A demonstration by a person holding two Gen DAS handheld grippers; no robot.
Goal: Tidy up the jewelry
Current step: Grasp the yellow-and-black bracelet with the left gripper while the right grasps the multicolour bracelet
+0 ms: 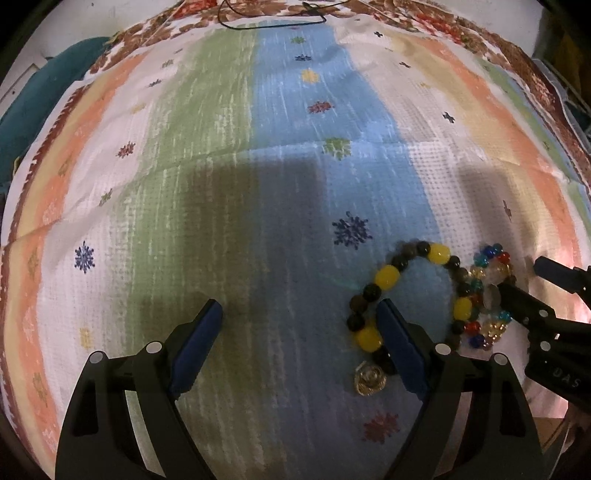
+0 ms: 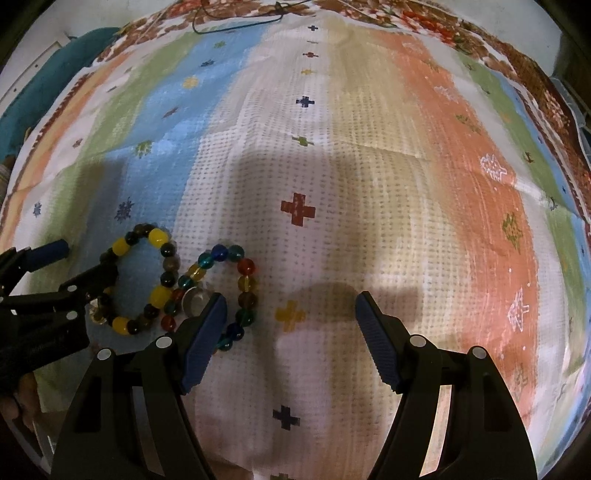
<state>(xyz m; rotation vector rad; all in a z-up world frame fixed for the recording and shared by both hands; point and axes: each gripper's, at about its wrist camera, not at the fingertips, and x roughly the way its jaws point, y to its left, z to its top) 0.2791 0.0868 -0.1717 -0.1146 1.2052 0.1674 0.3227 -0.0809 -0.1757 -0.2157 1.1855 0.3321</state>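
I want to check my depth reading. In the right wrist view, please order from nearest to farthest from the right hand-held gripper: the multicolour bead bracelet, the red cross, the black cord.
1. Multicolour bead bracelet, at the right hand-held gripper, left finger.
2. Red cross, ahead, centre.
3. Black cord, far edge, top left.

Two bracelets laid side by side on a cloth-covered worktop (image 2: pixel 369 147).

The dark-beaded bracelet (image 2: pixel 147 280) is placed left of the glass-bead bracelet (image 2: pixel 229 291), the two touching. A coiled ring (image 1: pixel 369 380) is set just before the first. A cord (image 1: pixel 273 22) is seen at the far edge.
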